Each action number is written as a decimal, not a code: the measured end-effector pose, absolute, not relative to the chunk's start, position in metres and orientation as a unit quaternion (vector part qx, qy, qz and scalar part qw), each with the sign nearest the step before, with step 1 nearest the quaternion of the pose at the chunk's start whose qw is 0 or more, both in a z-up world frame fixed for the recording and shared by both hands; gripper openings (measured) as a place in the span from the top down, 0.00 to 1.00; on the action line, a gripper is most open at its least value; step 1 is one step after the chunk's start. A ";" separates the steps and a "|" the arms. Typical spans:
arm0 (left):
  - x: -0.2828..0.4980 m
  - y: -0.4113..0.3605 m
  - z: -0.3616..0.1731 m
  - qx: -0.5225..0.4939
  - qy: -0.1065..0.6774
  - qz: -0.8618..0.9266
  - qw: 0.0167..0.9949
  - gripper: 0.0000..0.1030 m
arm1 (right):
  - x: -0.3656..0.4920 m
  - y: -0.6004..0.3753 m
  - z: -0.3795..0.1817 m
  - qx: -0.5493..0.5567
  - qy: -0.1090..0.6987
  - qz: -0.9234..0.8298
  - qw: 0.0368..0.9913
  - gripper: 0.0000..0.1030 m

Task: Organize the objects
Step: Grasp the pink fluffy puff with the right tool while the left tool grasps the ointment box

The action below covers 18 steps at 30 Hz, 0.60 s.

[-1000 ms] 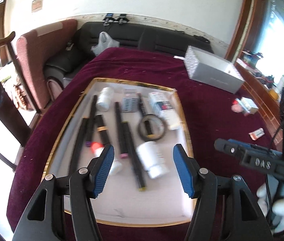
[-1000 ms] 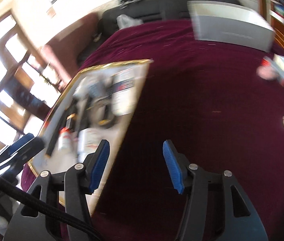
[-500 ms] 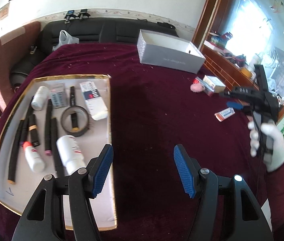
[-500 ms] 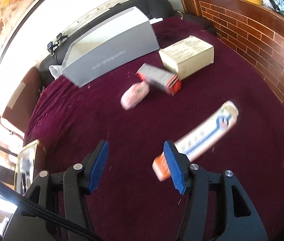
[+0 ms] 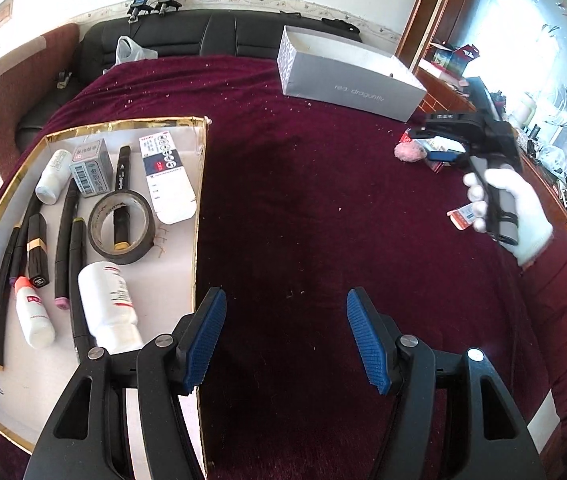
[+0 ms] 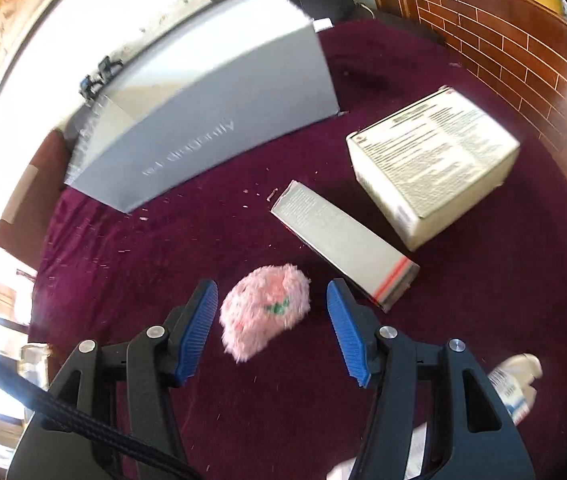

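A gold-rimmed tray [image 5: 199, 200] lies at the left and holds white bottles [image 5: 109, 304], markers, a tape roll [image 5: 121, 224] and small boxes. My left gripper [image 5: 287, 296] is open and empty over bare maroon cloth, just right of the tray's edge. A pink fluffy puff [image 6: 265, 314] lies on the cloth, with my open right gripper [image 6: 271, 292] over it, a pad on each side, neither pressing on it. From the left wrist view, a white-gloved hand holds the right gripper [image 5: 439, 140] by the puff [image 5: 409, 152].
An open grey shoebox [image 6: 211, 128] stands at the back of the table. A long narrow box [image 6: 343, 240] and a cream carton [image 6: 431, 168] lie right of the puff. A white tube [image 6: 515, 384] lies near the right gripper's base. A sofa and a brick-patterned wall border the table.
My left gripper moved right, from over the tray to the cloth beside it. My right gripper swept from the tray's edge across the table to the pink puff. Both stayed open.
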<state>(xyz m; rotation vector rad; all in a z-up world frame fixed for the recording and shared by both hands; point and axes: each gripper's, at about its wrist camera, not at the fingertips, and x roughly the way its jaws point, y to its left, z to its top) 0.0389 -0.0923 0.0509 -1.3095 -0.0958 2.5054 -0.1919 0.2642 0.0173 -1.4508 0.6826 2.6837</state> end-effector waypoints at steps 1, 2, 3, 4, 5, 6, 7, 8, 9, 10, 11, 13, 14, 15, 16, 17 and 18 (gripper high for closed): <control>0.038 -0.091 0.050 -0.459 -0.033 0.874 0.156 0.45 | -0.194 0.261 0.015 -0.467 0.212 0.858 0.007 0.46; 0.037 -0.090 0.048 -0.460 -0.031 0.874 0.156 0.45 | -0.197 0.257 0.011 -0.473 0.205 0.857 0.008 0.54; 0.037 -0.089 0.047 -0.461 -0.030 0.873 0.155 0.45 | -0.200 0.254 0.007 -0.479 0.202 0.855 0.003 0.70; 0.036 -0.088 0.046 -0.462 -0.028 0.873 0.155 0.45 | -0.201 0.249 0.004 -0.484 0.201 0.852 -0.009 0.72; 0.035 -0.088 0.045 -0.463 -0.028 0.872 0.155 0.45 | -0.201 0.244 0.003 -0.489 0.197 0.850 -0.018 0.73; 0.035 -0.089 0.044 -0.465 -0.030 0.871 0.155 0.45 | -0.197 0.238 0.003 -0.487 0.185 0.853 -0.017 0.75; 0.035 -0.089 0.043 -0.466 -0.032 0.871 0.155 0.45 | -0.194 0.232 0.004 -0.489 0.177 0.854 -0.028 0.76; 0.034 -0.090 0.043 -0.467 -0.034 0.870 0.154 0.45 | -0.191 0.230 0.004 -0.490 0.177 0.853 -0.037 0.77; 0.034 -0.090 0.042 -0.468 -0.035 0.870 0.153 0.45 | -0.185 0.226 0.004 -0.493 0.178 0.851 -0.049 0.77; 0.034 -0.090 0.042 -0.469 -0.036 0.869 0.153 0.45 | -0.177 0.222 0.005 -0.495 0.179 0.848 -0.061 0.77; 0.034 -0.090 0.042 -0.470 -0.039 0.868 0.156 0.45 | -0.168 0.219 0.007 -0.496 0.181 0.846 -0.075 0.77; 0.034 -0.087 0.046 -0.468 -0.037 0.868 0.162 0.45 | -0.148 0.214 0.012 -0.496 0.179 0.844 -0.093 0.77; 0.035 -0.083 0.049 -0.464 -0.029 0.870 0.166 0.45 | -0.136 0.213 0.015 -0.495 0.181 0.844 -0.100 0.77; 0.035 -0.079 0.053 -0.458 -0.021 0.872 0.172 0.45 | -0.116 0.215 0.020 -0.491 0.185 0.844 -0.108 0.77; 0.035 -0.072 0.057 -0.452 -0.010 0.874 0.180 0.45 | -0.105 0.217 0.024 -0.487 0.188 0.846 -0.110 0.77; 0.034 -0.061 0.061 -0.445 0.004 0.875 0.189 0.45 | -0.089 0.220 0.029 -0.481 0.190 0.849 -0.111 0.77; 0.033 -0.051 0.064 -0.440 0.015 0.876 0.198 0.45 | -0.072 0.227 0.034 -0.475 0.193 0.851 -0.111 0.77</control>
